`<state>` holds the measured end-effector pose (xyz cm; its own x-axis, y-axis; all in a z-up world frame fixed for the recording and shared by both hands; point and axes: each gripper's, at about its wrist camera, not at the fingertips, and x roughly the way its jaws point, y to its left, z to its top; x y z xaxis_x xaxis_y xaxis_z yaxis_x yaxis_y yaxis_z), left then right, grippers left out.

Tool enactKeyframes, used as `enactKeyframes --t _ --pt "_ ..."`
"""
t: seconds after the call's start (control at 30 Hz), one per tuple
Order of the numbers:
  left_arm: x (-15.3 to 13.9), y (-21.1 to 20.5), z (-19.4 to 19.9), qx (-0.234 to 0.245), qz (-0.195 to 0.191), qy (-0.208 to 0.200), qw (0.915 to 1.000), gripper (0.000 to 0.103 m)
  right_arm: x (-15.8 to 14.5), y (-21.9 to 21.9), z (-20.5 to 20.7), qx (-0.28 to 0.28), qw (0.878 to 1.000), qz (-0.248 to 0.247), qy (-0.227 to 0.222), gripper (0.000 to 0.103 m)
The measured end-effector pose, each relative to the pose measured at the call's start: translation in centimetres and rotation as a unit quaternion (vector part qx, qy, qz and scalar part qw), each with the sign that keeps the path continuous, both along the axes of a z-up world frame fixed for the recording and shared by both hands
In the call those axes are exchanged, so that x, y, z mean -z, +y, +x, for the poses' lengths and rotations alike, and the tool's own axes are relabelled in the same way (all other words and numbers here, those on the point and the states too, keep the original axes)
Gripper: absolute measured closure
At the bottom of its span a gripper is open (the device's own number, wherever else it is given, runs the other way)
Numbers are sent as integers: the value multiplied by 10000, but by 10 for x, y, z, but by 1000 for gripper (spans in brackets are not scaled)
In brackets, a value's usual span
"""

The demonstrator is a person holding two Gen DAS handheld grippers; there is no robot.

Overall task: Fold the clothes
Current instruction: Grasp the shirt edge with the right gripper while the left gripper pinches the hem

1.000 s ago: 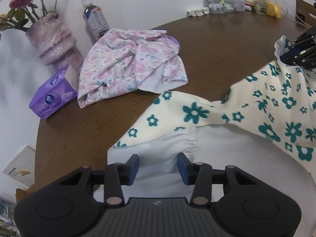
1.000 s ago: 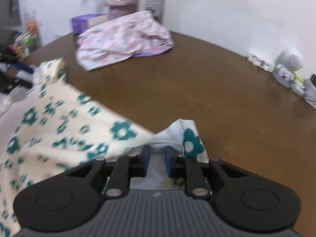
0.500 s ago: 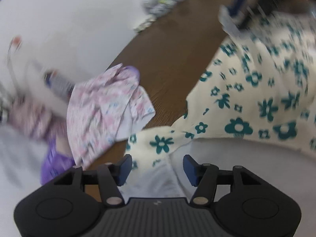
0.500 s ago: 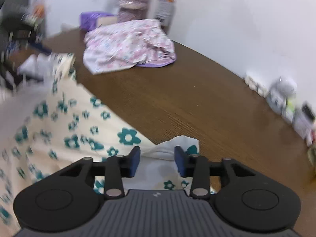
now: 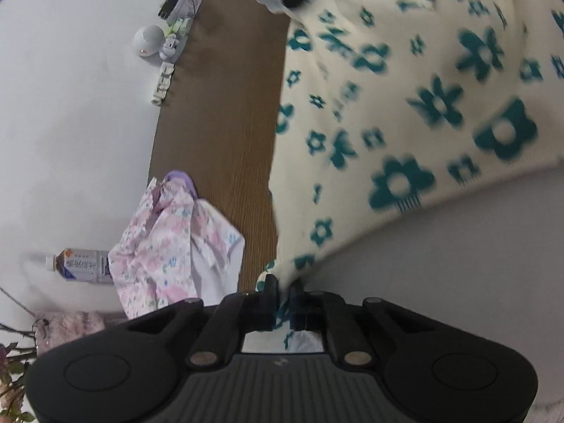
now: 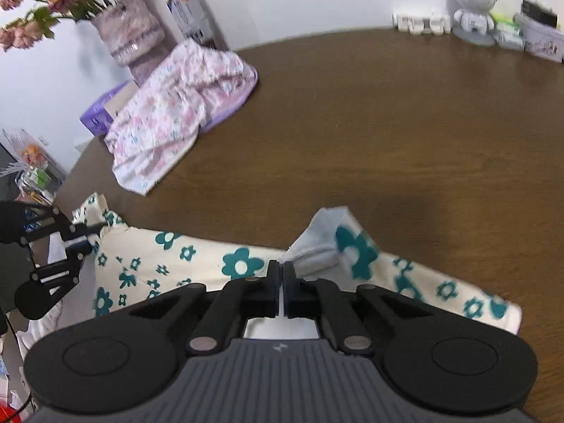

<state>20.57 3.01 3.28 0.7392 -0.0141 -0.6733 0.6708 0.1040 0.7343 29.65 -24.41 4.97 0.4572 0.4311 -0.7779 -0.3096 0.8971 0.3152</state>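
On the brown table point(image 6: 387, 134), near edge, lies the cream garment with teal flowers point(image 6: 243, 264), stretched between 2 claws and not yet folded. Right gripper point(image 6: 282, 275) has just closed; its jaws are pressed together on a bunched white-lined edge of the garment, cloth visible in the slit between them. Left gripper point(image 5: 282, 289) has also just closed, pinching another edge of the same garment point(image 5: 423, 123); from the right wrist view it shows at the garment's far left end point(image 6: 79, 236). Cloth hangs partly off the table's near edge, partly draped on the wood.

Progress, as a judgement: early. Both corners are grasped, so the grab step looks done; no fold crease is visible, the piece is not laid flat, and blur in the left view suggests it is being swung. Left to do: spread it on the table, fold, then stack.

Beyond the flowered garment, toward the vase point(image 6: 130, 31), sits the pink floral garment point(image 6: 179, 105), crumpled in a heap, untouched, so 2 pieces remain unfolded.
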Motion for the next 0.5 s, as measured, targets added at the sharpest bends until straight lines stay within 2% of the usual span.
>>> enactKeyframes --t 0.17,0.27,0.33,0.4,0.43,0.47,0.5 --pt "-5 4 -2 -482 -386 -521 9967 99 -11 -1 1 -104 9991 266 -306 102" --pt "-2 0 -5 -655 -326 -902 9932 99 -8 -3 0 -96 9992 268 -264 102" --pt "-3 0 -10 -630 -306 -860 9938 97 -5 -6 0 -82 9994 259 -199 102" --pt "0 -1 -14 -496 -248 -718 9959 88 0 -6 -2 -79 9998 191 14 101" --pt "2 -1 -16 -416 -195 -682 9966 84 2 -8 -1 43 9997 236 105 96" --pt "4 -2 -16 -361 -146 -723 9966 71 4 -10 0 164 9993 281 196 89" --pt "5 -4 -14 -332 -117 -795 9962 62 4 -11 2 260 9985 433 232 84"
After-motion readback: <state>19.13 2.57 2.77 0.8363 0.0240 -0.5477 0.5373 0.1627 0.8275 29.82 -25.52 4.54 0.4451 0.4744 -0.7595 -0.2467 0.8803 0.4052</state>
